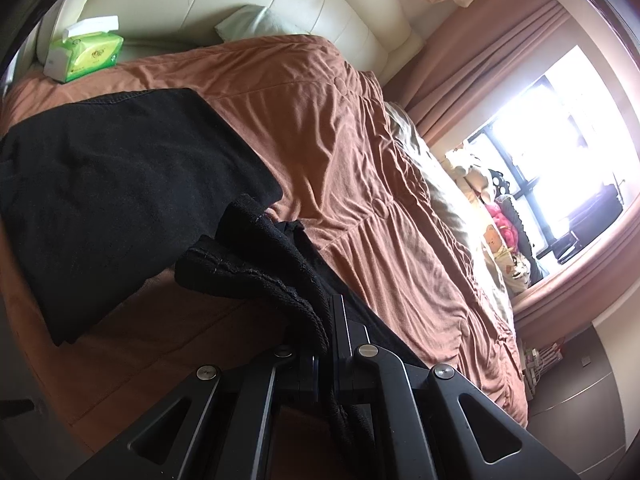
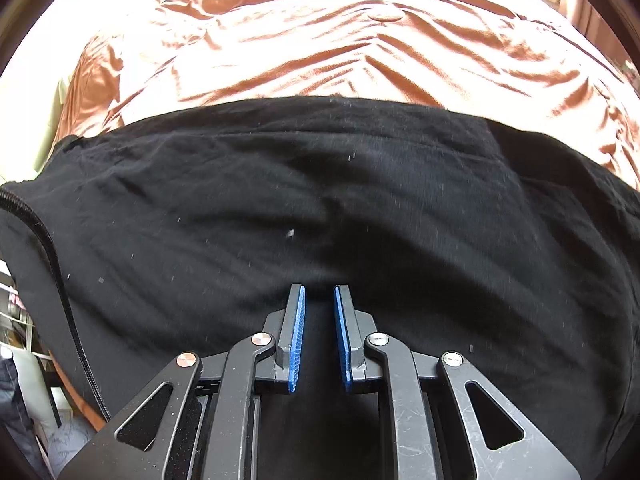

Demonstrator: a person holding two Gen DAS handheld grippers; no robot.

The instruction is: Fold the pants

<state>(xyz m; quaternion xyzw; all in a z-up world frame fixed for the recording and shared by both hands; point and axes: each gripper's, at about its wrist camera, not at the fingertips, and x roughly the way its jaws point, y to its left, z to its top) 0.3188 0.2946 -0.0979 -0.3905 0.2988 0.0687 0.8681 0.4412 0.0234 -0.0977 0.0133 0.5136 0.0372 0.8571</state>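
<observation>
Black pants (image 1: 120,184) lie on a brown bedspread (image 1: 360,152). My left gripper (image 1: 326,312) is shut on a bunched hem edge of the pants (image 1: 256,264) and holds it lifted above the bed; the fabric drapes over the fingers and hides the pads. In the right wrist view the pants (image 2: 320,200) spread wide across the bedspread (image 2: 340,40). My right gripper (image 2: 320,292) hovers just over the cloth with its blue pads (image 2: 298,336) a small gap apart, holding nothing.
A green tissue pack (image 1: 86,54) sits at the head of the bed by a cream headboard (image 1: 312,0) and a pillow (image 1: 248,20). Curtains and a bright window (image 1: 560,140) with clutter on its sill are to the right. A black cable (image 2: 60,280) runs along the left.
</observation>
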